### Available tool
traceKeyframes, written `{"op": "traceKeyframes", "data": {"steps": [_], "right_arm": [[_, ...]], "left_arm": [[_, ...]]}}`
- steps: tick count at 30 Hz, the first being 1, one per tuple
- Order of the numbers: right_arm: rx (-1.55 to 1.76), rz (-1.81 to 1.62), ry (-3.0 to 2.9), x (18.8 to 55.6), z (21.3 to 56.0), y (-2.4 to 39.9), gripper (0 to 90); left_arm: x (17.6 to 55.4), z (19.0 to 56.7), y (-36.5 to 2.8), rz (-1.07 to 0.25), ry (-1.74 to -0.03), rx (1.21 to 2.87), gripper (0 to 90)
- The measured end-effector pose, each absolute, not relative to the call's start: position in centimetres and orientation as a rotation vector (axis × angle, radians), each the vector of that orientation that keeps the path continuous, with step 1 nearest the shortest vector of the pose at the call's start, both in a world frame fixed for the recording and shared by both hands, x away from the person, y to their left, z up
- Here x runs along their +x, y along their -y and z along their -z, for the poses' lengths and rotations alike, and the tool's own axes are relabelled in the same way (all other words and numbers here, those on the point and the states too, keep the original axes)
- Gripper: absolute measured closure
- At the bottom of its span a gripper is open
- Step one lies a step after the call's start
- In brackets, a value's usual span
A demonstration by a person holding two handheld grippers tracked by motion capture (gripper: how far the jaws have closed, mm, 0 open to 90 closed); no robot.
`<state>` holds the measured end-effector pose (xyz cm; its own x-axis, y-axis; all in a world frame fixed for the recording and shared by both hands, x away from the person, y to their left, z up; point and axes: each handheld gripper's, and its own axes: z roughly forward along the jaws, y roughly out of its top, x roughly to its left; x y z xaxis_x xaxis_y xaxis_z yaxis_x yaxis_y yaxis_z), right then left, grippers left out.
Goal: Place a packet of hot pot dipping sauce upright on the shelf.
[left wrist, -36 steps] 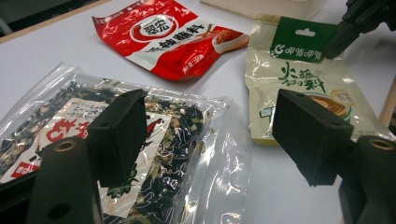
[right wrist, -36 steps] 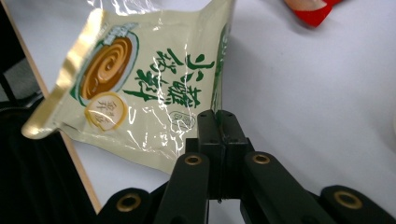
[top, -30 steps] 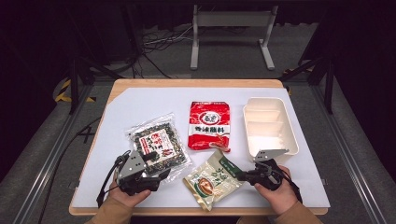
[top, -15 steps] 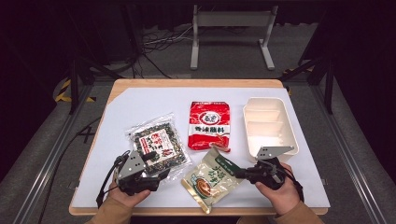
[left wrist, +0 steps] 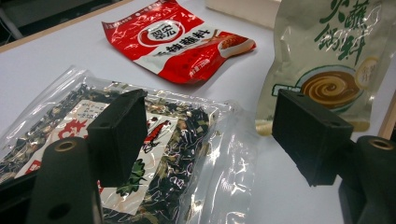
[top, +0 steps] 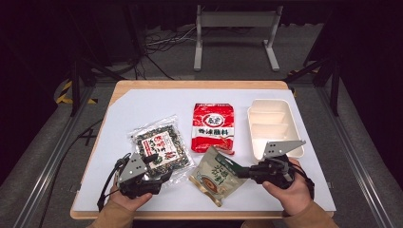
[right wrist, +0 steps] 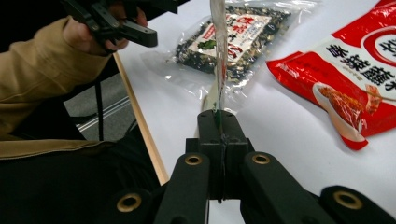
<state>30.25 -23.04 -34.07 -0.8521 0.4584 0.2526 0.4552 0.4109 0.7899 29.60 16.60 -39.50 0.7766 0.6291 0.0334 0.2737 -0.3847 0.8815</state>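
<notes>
A beige sauce packet with green lettering (top: 216, 175) is tipped up at the table's near edge, and my right gripper (top: 240, 173) is shut on its right edge. In the right gripper view that packet (right wrist: 218, 46) stands edge-on out of the shut jaws of the right gripper (right wrist: 218, 121). My left gripper (top: 159, 167) rests open at the near corner of a clear bag of dark dried mix (top: 159, 149). In the left gripper view the left gripper (left wrist: 210, 126) stands with wide jaws over the clear bag (left wrist: 154, 135), touching nothing, and the beige packet (left wrist: 331, 60) rises at the right.
A red sauce packet (top: 214, 126) lies flat in the middle of the white mat. A white divided tray (top: 271, 114) sits at the right, just beyond my right hand. The wooden table edge (right wrist: 140, 121) runs close to both hands.
My right gripper has risen with the beige packet, lifting its right side off the mat. The left gripper has stayed where it was.
</notes>
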Motion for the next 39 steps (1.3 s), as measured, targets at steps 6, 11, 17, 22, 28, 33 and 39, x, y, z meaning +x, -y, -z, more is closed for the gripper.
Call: {"op": "traceKeyframes", "data": {"steps": [6,11,17,22,28,33,39], "right_arm": [[0.797,-1.44,-2.644,30.5,32.4,23.0,89.9],[0.78,-1.419,-2.64,30.9,31.3,23.2,89.8],[0.78,-1.417,-2.623,31.5,29.9,23.8,89.9],[0.767,-1.405,-2.607,31.8,28.8,24.1,89.8],[0.762,-1.393,-2.584,32.4,27.5,24.7,89.9],[0.787,-1.405,-2.545,33.4,26.4,25.6,89.9],[0.797,-1.378,-2.491,34.2,25.2,26.4,89.9]], "left_arm": [[29.5,39.4,-16.7,-0.46,-0.681,1.972,27.3],[29.6,39.4,-16.8,-0.463,-0.687,1.969,27.3],[29.7,39.4,-17.0,-0.468,-0.694,1.966,27.3],[29.7,39.4,-17.1,-0.472,-0.7,1.964,27.4],[29.8,39.5,-17.1,-0.475,-0.711,1.969,27.4],[29.9,39.5,-17.3,-0.468,-0.726,1.965,27.3],[29.9,39.5,-17.4,-0.471,-0.725,1.962,27.3]]}}
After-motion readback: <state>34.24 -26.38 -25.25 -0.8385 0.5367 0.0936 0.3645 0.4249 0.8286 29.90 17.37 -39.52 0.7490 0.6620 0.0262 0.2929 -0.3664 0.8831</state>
